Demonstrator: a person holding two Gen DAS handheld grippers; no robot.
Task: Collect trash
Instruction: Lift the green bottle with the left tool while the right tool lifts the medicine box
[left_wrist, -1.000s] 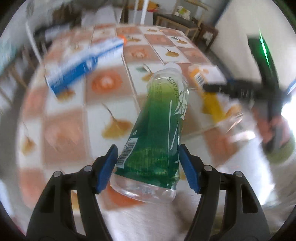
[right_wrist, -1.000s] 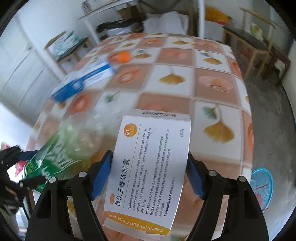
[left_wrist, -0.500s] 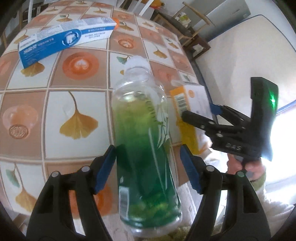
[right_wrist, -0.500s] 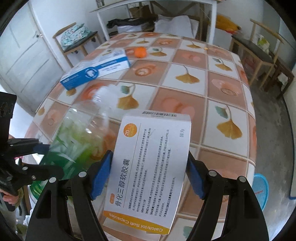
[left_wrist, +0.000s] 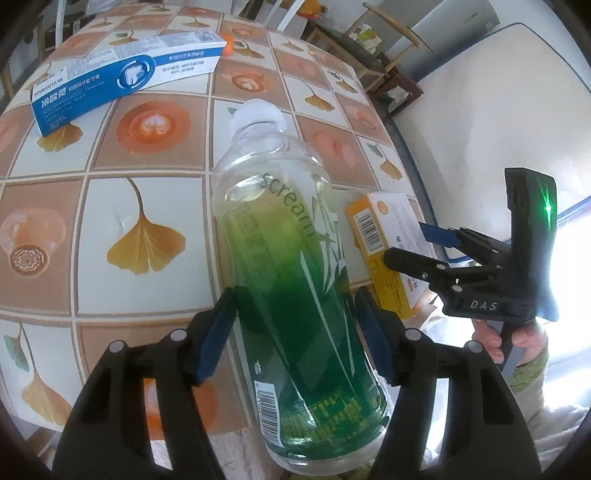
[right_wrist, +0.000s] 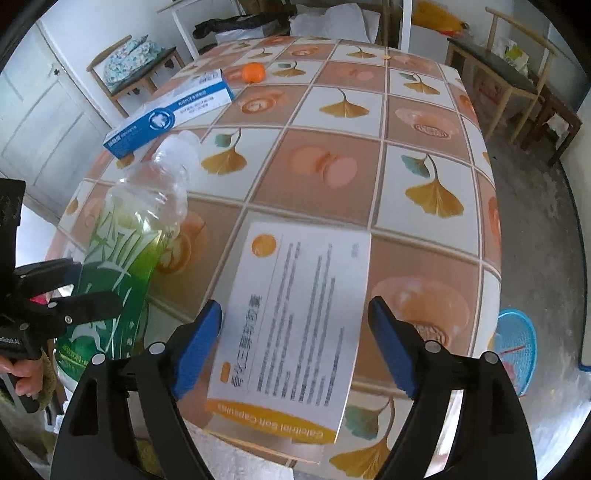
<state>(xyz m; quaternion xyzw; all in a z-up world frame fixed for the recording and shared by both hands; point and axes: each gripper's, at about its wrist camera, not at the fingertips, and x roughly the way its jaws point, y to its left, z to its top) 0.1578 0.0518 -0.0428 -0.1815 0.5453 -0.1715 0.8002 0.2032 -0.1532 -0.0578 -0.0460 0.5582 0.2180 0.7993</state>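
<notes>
Glossy tiled tablecloth (left_wrist: 140, 206), ribbed plastic bottle (left_wrist: 295, 280)

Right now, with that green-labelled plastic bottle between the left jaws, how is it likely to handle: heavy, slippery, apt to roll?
The bottle looks empty behind its clear neck, so probably light. Its thin clear wall would likely dent under a squeeze. The round body and glossy label suggest it could slip from the closing jaws of the left gripper, and roll if laid on the table.
</notes>
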